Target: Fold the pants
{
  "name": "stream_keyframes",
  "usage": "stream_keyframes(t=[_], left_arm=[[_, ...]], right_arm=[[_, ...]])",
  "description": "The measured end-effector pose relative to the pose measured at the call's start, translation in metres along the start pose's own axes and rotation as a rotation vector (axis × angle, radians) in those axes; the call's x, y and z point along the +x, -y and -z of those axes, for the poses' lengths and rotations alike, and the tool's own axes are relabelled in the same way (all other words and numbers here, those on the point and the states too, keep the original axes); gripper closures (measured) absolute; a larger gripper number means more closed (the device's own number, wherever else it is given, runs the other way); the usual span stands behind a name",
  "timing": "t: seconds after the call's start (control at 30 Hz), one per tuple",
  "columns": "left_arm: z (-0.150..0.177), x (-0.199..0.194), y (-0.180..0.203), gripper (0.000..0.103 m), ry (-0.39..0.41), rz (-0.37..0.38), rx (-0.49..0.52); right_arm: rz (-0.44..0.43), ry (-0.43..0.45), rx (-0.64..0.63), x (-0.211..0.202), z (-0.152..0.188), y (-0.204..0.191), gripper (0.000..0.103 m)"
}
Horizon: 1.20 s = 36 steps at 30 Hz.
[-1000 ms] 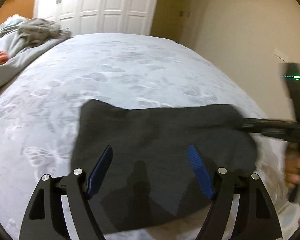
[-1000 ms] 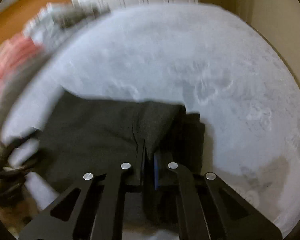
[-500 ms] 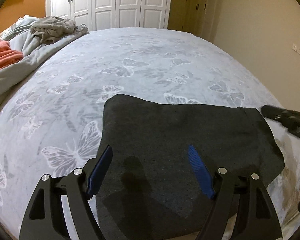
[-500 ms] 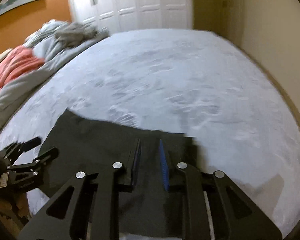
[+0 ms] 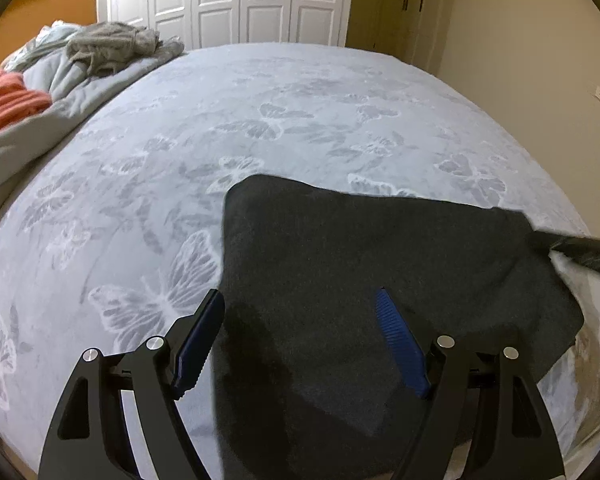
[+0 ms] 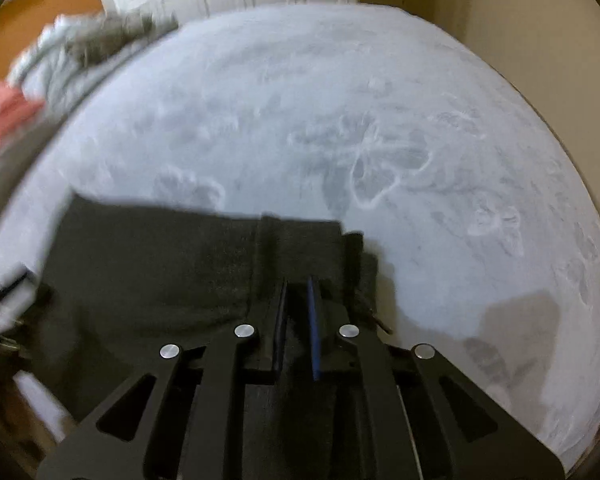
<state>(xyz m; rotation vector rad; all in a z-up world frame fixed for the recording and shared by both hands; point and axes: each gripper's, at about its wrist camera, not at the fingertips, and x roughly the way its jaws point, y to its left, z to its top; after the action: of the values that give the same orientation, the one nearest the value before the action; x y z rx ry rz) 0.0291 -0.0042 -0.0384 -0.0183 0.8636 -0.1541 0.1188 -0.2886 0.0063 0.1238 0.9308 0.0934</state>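
The dark grey pants lie folded flat on the bed near its front edge. My left gripper is open and empty, hovering over the pants' left part. In the right wrist view the pants lie under my right gripper, whose jaws stand a narrow gap apart over the pants' right end, with nothing clearly held between them. The right gripper also shows in the left wrist view at the pants' right corner.
The bed has a pale grey butterfly-print cover. A grey duvet with crumpled grey clothes and an orange blanket lie at the far left. White wardrobe doors stand behind, and a beige wall on the right.
My right gripper let go of the pants' right end and its jaws parted slightly. The pants settled flat on the bed. My left gripper stayed open and shifted left relative to the pants.
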Motion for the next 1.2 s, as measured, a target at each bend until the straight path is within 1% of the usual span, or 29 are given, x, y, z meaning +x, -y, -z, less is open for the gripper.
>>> stream_keyframes(t=[0.03, 0.1, 0.17, 0.2, 0.23, 0.27, 0.3, 0.33, 0.37, 0.4, 0.47, 0.53, 0.57, 0.6, 0.63, 0.67, 0.73, 0.77, 0.8, 0.83, 0.87, 0.9, 0.93, 1.0, 1.03, 1.07, 1.2], left_arm=[[0.001, -0.003, -0.004, 0.028, -0.008, 0.005, -0.013], [0.007, -0.014, -0.017, 0.026, -0.016, 0.04, -0.05], [0.017, -0.023, -0.03, 0.023, -0.03, 0.071, -0.105], [0.022, -0.024, -0.033, 0.023, -0.046, 0.086, -0.127], [0.026, -0.024, -0.036, 0.023, -0.067, 0.102, -0.144], [0.03, -0.023, -0.038, 0.023, -0.085, 0.115, -0.157], [0.031, -0.022, -0.037, 0.023, -0.087, 0.108, -0.155], [0.031, -0.024, -0.034, 0.023, -0.078, 0.091, -0.142], [0.03, -0.027, -0.029, 0.023, -0.052, 0.065, -0.11], [0.031, -0.029, -0.025, 0.023, -0.029, 0.042, -0.084], [0.031, -0.034, -0.016, 0.023, 0.013, -0.009, -0.035], [0.032, -0.035, -0.012, 0.023, 0.028, -0.022, -0.013], [0.033, -0.035, -0.011, 0.023, 0.03, -0.02, -0.007], [0.033, -0.034, -0.01, 0.023, 0.03, -0.017, -0.008], [0.033, -0.034, -0.011, 0.023, 0.028, -0.014, -0.01], [0.033, -0.032, -0.011, 0.023, 0.024, -0.01, -0.014], [0.033, -0.03, -0.012, 0.023, 0.019, -0.013, -0.021], [0.033, -0.029, -0.014, 0.023, 0.017, -0.011, -0.025], [0.034, -0.03, -0.014, 0.023, 0.015, -0.011, -0.027], [0.034, -0.029, -0.014, 0.023, 0.012, -0.013, -0.027], [0.033, -0.027, -0.015, 0.023, 0.008, -0.018, -0.026], [0.033, -0.026, -0.015, 0.023, 0.006, -0.019, -0.025], [0.033, -0.025, -0.015, 0.023, 0.003, -0.019, -0.027], [0.032, -0.025, -0.015, 0.023, 0.001, -0.012, -0.035], [0.032, -0.025, -0.016, 0.023, 0.003, -0.013, -0.037], [0.032, -0.025, -0.016, 0.023, 0.0, -0.011, -0.034], [0.033, -0.023, -0.014, 0.023, -0.005, -0.018, -0.036]], right_arm=[[-0.002, 0.006, 0.02, -0.009, 0.006, 0.004, 0.084], [-0.012, 0.003, 0.063, -0.02, 0.019, 0.017, 0.058], [-0.01, -0.057, 0.145, -0.017, 0.04, 0.031, 0.05], [-0.026, -0.09, 0.176, -0.016, 0.047, 0.035, 0.05], [-0.058, -0.097, 0.206, -0.018, 0.052, 0.036, 0.05], [-0.073, -0.075, 0.206, -0.022, 0.054, 0.034, 0.05], [-0.07, -0.036, 0.184, -0.029, 0.054, 0.028, 0.05], [-0.067, -0.011, 0.163, -0.033, 0.054, 0.025, 0.05], [-0.065, 0.004, 0.137, -0.036, 0.054, 0.02, 0.05], [-0.068, -0.005, 0.119, -0.033, 0.054, 0.014, 0.051], [-0.067, -0.08, 0.117, -0.016, 0.058, 0.006, 0.051], [-0.052, -0.125, 0.1, -0.005, 0.066, 0.004, 0.057], [-0.04, -0.122, 0.084, -0.003, 0.066, 0.0, 0.064], [-0.04, -0.116, 0.061, -0.004, 0.067, -0.004, 0.077], [-0.019, -0.082, 0.035, -0.01, 0.067, -0.008, 0.081], [-0.014, -0.061, 0.025, -0.016, 0.068, -0.009, 0.089], [-0.046, 0.027, 0.04, -0.043, 0.069, -0.009, 0.091], [-0.058, 0.048, 0.056, -0.05, 0.071, -0.007, 0.091], [-0.062, 0.049, 0.072, -0.051, 0.075, -0.004, 0.091], [-0.035, -0.004, 0.086, -0.037, 0.08, 0.001, 0.09], [-0.012, -0.079, 0.086, -0.018, 0.084, 0.004, 0.086], [-0.003, -0.102, 0.08, -0.008, 0.086, 0.004, 0.079], [0.002, -0.062, 0.081, -0.011, 0.084, 0.003, 0.077], [0.022, -0.017, 0.055, -0.022, 0.079, -0.001, 0.06], [0.041, 0.027, 0.059, -0.027, 0.079, 0.001, 0.056], [0.05, 0.038, 0.074, -0.028, 0.079, 0.004, 0.05], [0.011, 0.012, 0.15, -0.02, 0.077, 0.015, 0.048]])
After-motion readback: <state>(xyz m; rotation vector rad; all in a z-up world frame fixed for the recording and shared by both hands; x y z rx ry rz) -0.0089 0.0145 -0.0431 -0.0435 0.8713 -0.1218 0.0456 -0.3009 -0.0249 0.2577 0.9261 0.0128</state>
